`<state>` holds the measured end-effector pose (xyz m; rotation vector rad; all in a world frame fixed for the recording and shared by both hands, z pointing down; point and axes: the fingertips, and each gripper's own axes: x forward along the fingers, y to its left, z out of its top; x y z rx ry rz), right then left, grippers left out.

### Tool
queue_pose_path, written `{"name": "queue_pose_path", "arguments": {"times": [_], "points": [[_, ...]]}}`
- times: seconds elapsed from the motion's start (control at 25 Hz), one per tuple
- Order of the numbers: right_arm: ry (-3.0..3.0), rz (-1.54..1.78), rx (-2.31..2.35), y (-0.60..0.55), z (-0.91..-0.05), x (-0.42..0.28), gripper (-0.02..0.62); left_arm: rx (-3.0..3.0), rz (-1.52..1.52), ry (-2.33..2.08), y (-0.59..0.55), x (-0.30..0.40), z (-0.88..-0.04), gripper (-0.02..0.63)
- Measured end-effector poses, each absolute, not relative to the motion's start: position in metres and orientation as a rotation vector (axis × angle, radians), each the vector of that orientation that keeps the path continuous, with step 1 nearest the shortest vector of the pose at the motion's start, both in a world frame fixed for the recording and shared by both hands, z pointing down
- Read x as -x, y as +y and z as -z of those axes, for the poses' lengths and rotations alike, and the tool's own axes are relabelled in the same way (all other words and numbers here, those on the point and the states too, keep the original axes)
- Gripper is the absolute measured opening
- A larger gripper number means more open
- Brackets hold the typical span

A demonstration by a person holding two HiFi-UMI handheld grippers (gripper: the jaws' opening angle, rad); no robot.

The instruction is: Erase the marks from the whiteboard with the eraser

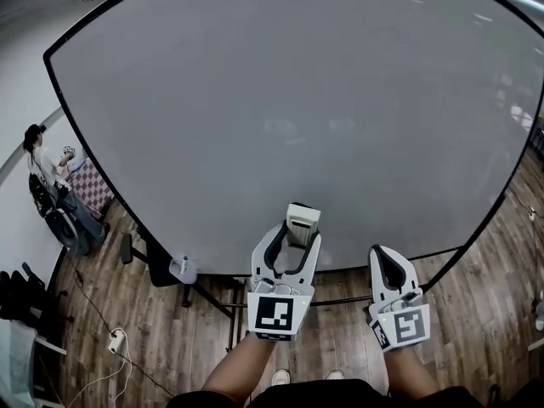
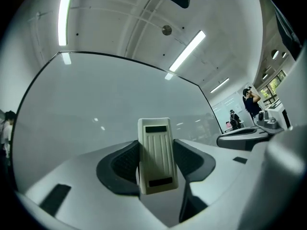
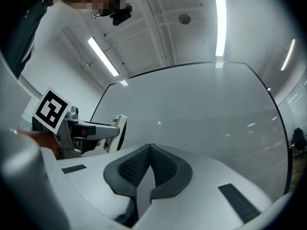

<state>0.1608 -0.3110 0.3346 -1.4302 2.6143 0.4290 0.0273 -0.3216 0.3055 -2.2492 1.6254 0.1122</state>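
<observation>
Holding the eraser point(image 2: 157, 155) are the left tongs point(image 1: 295, 236), which pinch it from both sides, with the dark pads point(image 2: 123, 163) tight on its long edges. The eraser's long side runs the same way as the tongs, so its far end sticks out past the tips and points at the whiteboard point(image 1: 297, 100). It sits low on the whiteboard, near the bottom edge and about the middle. It may be touching the whiteboard or just in front of it; the pictures are not clear enough to tell. The right tongs point(image 3: 149, 164) are pressed together with nothing between them. They hang just right of the left tongs, a little below the whiteboard's bottom edge. The left tongs are the ones nearer the whiteboard, so they would do the wiping. The whiteboard looks plain grey all over, and I can see no marks on it, only small bright spots from the lamps.
</observation>
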Motion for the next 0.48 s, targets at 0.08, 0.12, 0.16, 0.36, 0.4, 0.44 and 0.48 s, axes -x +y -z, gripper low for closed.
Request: {"name": "queue_pose_path", "arguments": {"times": [0.08, 0.12, 0.16, 0.36, 0.4, 0.44, 0.48], "points": [[2.627, -0.427, 1.395, -0.308, -0.337, -0.143, 0.018, 2.249, -0.130, 1.671, -0.312, -0.006, -0.313, 0.241], [2.634, -0.425, 1.381, -0.308, -0.338, -0.136, 0.018, 2.250, -0.155, 1.700, -0.307, 0.002, -0.312, 0.241], [2.639, -0.422, 1.368, -0.308, -0.339, -0.130, 0.018, 2.250, -0.184, 1.730, -0.303, 0.010, -0.311, 0.241], [2.661, -0.420, 1.320, -0.310, -0.341, -0.107, 0.018, 2.246, -0.152, 1.802, -0.290, 0.041, -0.333, 0.241], [2.666, -0.425, 1.312, -0.308, -0.342, -0.102, 0.018, 2.248, -0.152, 1.814, -0.286, 0.047, -0.337, 0.241], [2.672, -0.433, 1.306, -0.307, -0.342, -0.098, 0.018, 2.250, -0.151, 1.826, -0.282, 0.052, -0.341, 0.241], [2.679, -0.443, 1.301, -0.306, -0.343, -0.094, 0.018, 2.254, -0.150, 1.837, -0.279, 0.056, -0.345, 0.241]]}}
